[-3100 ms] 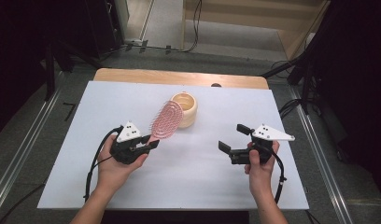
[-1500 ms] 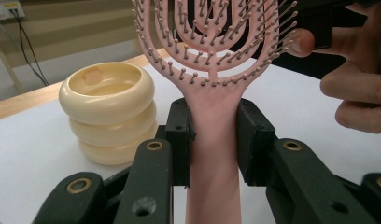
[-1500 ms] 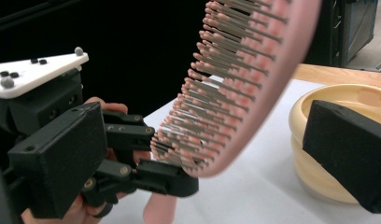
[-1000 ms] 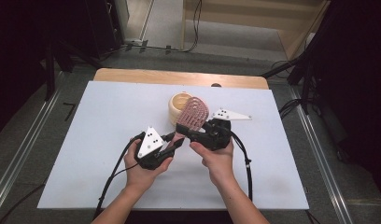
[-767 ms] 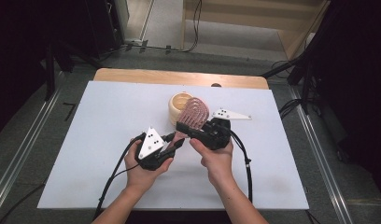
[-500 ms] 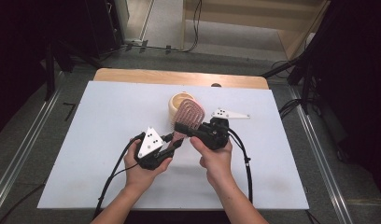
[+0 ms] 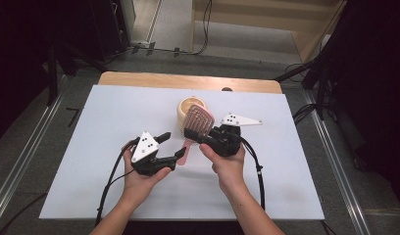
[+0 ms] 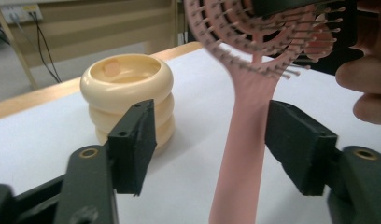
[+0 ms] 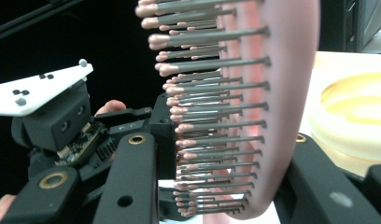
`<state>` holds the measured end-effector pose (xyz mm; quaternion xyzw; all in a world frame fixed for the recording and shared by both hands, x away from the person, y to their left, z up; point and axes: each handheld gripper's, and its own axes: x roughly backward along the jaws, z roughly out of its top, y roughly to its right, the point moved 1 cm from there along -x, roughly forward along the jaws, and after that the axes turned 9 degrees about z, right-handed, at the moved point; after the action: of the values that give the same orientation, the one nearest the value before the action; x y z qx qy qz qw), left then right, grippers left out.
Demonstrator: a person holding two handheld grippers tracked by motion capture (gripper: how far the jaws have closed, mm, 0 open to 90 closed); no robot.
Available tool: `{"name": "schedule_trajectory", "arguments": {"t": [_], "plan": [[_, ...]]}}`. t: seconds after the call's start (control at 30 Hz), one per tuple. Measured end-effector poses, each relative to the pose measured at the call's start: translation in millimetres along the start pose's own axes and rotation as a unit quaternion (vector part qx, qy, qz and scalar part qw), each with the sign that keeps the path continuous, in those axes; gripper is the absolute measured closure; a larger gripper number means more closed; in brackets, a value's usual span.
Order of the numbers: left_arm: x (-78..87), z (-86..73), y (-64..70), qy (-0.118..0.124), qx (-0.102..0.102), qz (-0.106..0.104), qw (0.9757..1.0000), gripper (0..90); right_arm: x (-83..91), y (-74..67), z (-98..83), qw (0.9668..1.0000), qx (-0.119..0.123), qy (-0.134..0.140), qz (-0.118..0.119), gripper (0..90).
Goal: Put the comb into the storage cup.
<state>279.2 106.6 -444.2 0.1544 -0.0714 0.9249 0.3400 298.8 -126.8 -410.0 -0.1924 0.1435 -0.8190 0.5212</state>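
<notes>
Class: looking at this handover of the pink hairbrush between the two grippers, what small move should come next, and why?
Probably draw the left gripper back off the handle. Its jaws have just been opening and stand clear either side of the hairbrush, while the right gripper is shut on the bristled head, beside the cream holder.

The white table (image 7: 90, 147) is evenly and brightly lit from above, while the surroundings are left nearly black. Only soft, short shadows are cast under the hands and beside the cup (image 8: 128, 93). No glare is seen. In the left gripper view the brush (image 8: 254, 93) bristles are blurred and the background is softened. In the right gripper view the bristles are rendered sharply, but the cup behind is washed out and defocused.
</notes>
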Motion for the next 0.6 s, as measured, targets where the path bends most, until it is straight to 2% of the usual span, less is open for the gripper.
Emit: {"name": "schedule_trajectory", "arguments": {"t": [0.03,0.2,0.27,0.37,0.4,0.47,0.53,0.6], "plan": [[4.3,-2.3,-4.8,-0.003,0.010,-0.005,0.9999,21.7,0.2,0.2,0.3,1.0000,0.002,-0.001,-0.003,61.6],[14.6,-7.8,-13.7,0.006,0.020,-0.014,0.9997,1.3,0.2,1.8,2.6,0.9999,0.010,-0.003,-0.010,61.6],[20.6,-11.9,-21.1,0.008,0.030,-0.017,0.9994,0.0,0.2,2.3,3.7,0.9999,0.010,0.000,-0.013,61.6],[24.4,-14.7,-25.7,0.007,0.033,-0.014,0.9993,0.0,0.1,2.6,5.0,0.9999,0.008,-0.001,-0.014,61.7],[28.9,-17.8,-30.0,0.009,0.036,-0.007,0.9993,0.0,-0.4,3.0,6.3,0.9998,0.013,0.000,-0.016,61.7],[31.1,-19.5,-32.6,0.010,0.037,-0.008,0.9992,0.0,-0.8,3.8,7.5,0.9997,0.018,-0.001,-0.017,61.7],[36.6,-23.4,-37.6,0.013,0.037,0.001,0.9992,0.0,-1.0,4.5,8.7,0.9997,0.018,-0.001,-0.019,61.7],[40.4,-26.3,-41.6,0.016,0.042,0.000,0.9990,0.0,-1.2,5.4,9.7,0.9996,0.018,-0.001,-0.021,61.7]]}}
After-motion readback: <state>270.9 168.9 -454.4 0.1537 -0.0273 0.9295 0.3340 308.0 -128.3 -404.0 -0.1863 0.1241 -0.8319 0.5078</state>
